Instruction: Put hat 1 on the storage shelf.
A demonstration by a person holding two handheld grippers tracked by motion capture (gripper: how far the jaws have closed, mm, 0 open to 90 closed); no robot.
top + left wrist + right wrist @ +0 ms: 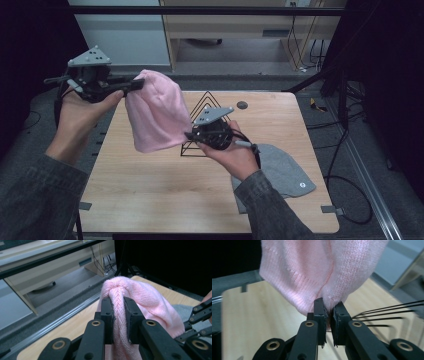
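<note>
Hanging between 2 clamped hand-held grippers (131, 86) (189, 134), pink beanie (156, 112), opening probably hidden underneath.

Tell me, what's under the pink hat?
Below the pink knit hat, held up by both grippers, lies the bare wooden table and a black wire stand. The hat covers part of that stand.

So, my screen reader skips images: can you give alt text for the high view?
Two hand-held tongs lift a pink hat above a wooden table, the left tongs gripping its top, the right tongs its lower edge. A grey hat lies on the table beside a black wire stand.
</note>
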